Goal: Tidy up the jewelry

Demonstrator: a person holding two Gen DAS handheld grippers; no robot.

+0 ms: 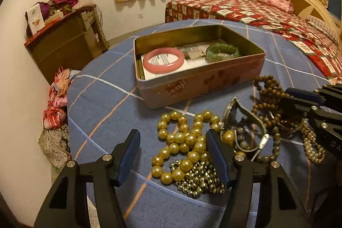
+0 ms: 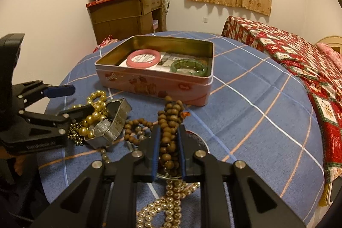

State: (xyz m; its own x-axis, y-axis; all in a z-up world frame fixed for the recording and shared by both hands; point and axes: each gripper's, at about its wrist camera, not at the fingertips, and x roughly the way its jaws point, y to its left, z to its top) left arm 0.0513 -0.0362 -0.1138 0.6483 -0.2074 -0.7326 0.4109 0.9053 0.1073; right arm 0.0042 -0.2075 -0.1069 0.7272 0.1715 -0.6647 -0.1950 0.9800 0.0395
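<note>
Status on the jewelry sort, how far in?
Early. Done: the pink bangle and green bracelet lie in the open tin. In hand: the right gripper has its jaws closed on the brown wooden beads. The left gripper is open beside the gold pearl strand. Left on the tablecloth: the pearls, the silver watch, small gold bead chains.
</note>
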